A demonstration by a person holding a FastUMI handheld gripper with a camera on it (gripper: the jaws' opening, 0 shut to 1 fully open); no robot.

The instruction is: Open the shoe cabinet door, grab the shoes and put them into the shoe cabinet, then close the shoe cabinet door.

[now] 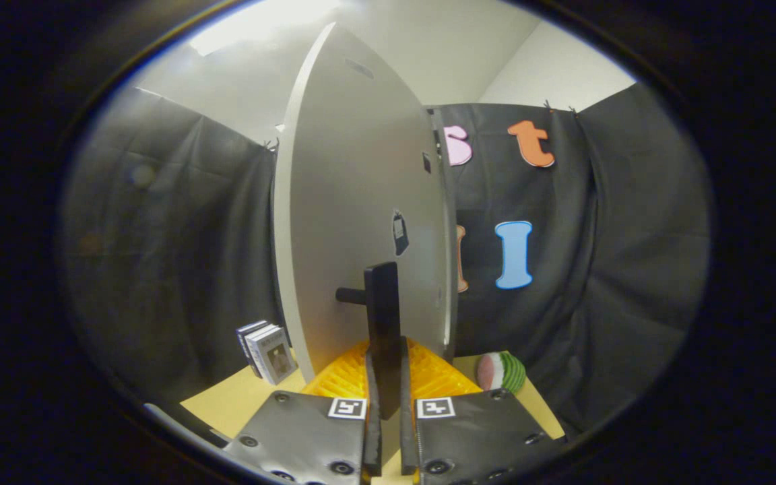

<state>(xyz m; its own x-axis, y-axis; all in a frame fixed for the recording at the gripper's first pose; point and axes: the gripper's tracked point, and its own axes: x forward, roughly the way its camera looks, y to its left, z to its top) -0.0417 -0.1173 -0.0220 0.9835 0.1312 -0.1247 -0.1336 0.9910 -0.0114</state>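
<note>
Closest in, the hand-held gripper [388, 431] has its two fingers [372, 431] drawn close together on the one dark upright handle [384, 323] of the shoe cabinet door [361, 222], and both appear to press its sides. That door, a single pale panel, stands swung well out, edge-on ahead of the fingers, with a small dark tag [399, 234] hanging on its face.

Low behind the handle, between the fingers and the door's foot, a yellow ribbed piece [428, 374] rests on the tan worktop [233, 404]; I cannot tell what it is. On the worktop's left side a small stack of books [265, 351] stands upright by the door's edge, three or so. Near the worktop's right side, against the booth's black cloth wall [630, 269], lies one round green-and-pink object [502, 372] that looks like a toy watermelon slice.

I judge the task to be in a door stage: the door is open with the handle held. No shoes or cabinet interior can be made out, so whether the shoes are stowed is unclear; the door remains to be shut.
</note>
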